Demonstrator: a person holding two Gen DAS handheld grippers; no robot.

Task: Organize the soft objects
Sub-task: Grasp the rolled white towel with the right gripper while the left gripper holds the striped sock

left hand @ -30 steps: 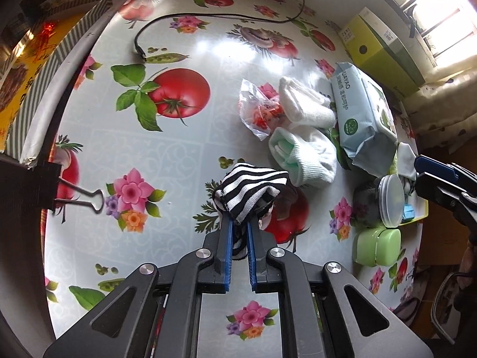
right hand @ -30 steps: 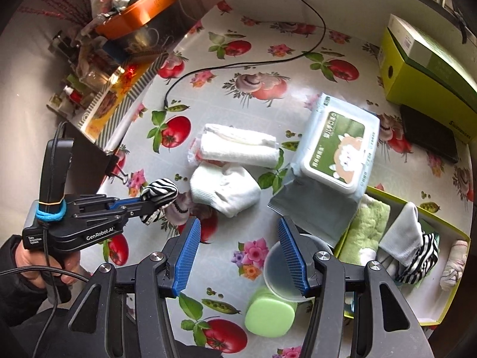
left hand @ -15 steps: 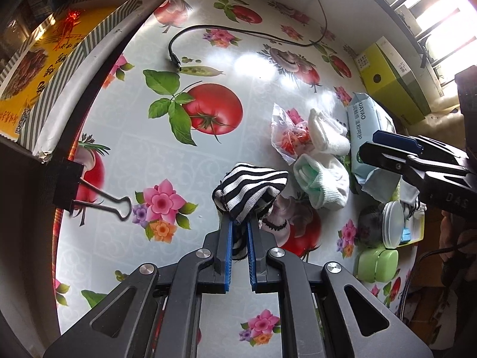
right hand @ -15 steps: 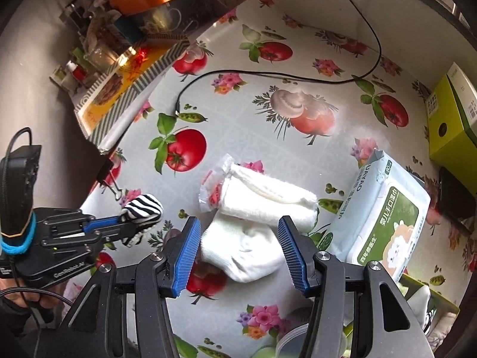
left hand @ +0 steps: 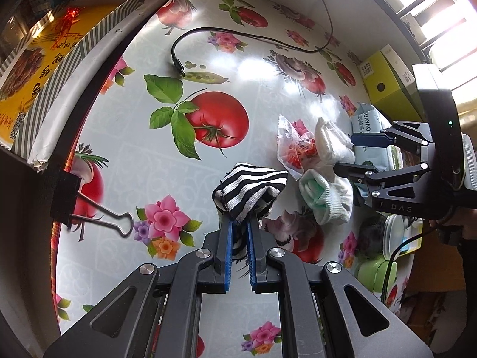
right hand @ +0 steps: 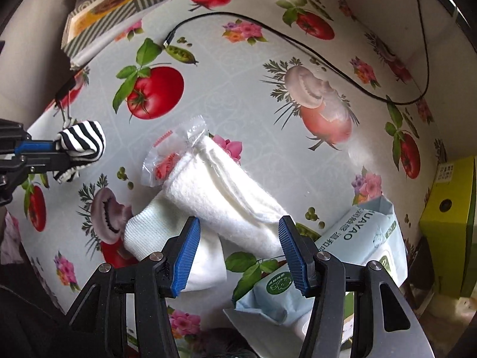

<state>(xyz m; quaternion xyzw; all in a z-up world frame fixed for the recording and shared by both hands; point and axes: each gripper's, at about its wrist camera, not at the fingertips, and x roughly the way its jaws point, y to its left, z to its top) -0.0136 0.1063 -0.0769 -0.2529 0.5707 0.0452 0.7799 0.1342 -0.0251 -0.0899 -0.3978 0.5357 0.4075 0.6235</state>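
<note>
The worktop (left hand: pixel 125 161) wears a glossy oilcloth printed with tomatoes, mushrooms, pea pods and pink flowers. A black binder clip (left hand: pixel 64 198) grips its left edge, wire handles lying on the cloth. A black cable (left hand: pixel 238 34) snakes across the far part, its plug end resting beside a printed pea pod. To the right lies a pale blue pack of wet wipes (right hand: pixel 351 238), and beyond it a yellow-green cardboard box (left hand: pixel 387 77) with a round hole in its side. A small clear plastic bag (right hand: pixel 167 161) with red contents sits mid-worktop. At the near right stand a light green lidded tub (left hand: pixel 374 271) and a round clear container (left hand: pixel 387 234). A yellow printed box with striped edges (left hand: pixel 32 59) lies past the left edge.
</note>
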